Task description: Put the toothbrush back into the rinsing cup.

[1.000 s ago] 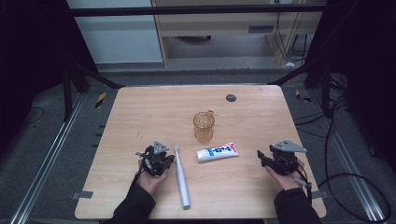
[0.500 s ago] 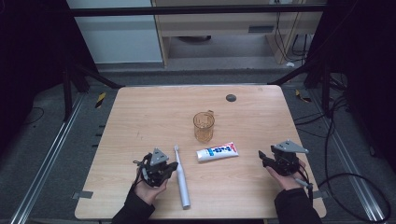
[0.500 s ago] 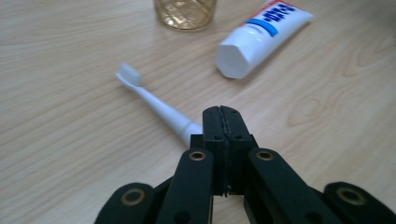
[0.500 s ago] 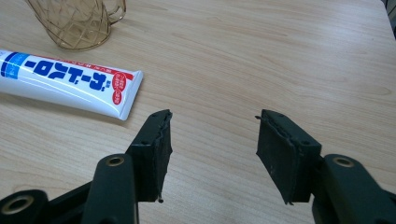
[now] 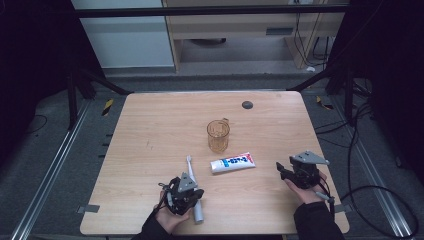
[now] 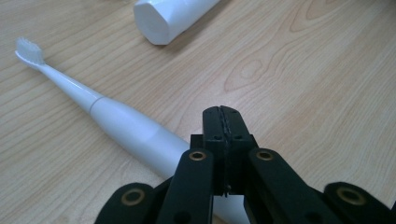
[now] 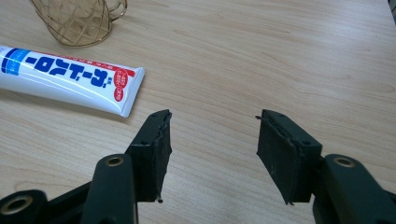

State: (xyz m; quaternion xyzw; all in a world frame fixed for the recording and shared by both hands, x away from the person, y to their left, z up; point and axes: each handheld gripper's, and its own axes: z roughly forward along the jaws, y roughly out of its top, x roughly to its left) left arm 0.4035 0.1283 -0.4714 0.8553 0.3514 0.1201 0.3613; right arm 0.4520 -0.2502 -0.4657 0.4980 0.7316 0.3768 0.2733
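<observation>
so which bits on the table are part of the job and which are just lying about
In the job: white electric toothbrush, beside the shut left gripper; white toothpaste tube; amber plastic cup.

Lying about: small dark round disc, far on the wooden table.

The left gripper is showing as a compact black mechanism with a small grey three-cornered plate on top. Seen close in the left gripper view, its flat black jaws are carrying linkage arms dotted with brass-ringed pivot holes. The right gripper is wearing a larger grey three-cornered plate, a thin cable trailing near it, and its thick, ridged black pads are looking rough-edged. Dark sleeves are covering both forearms.
</observation>
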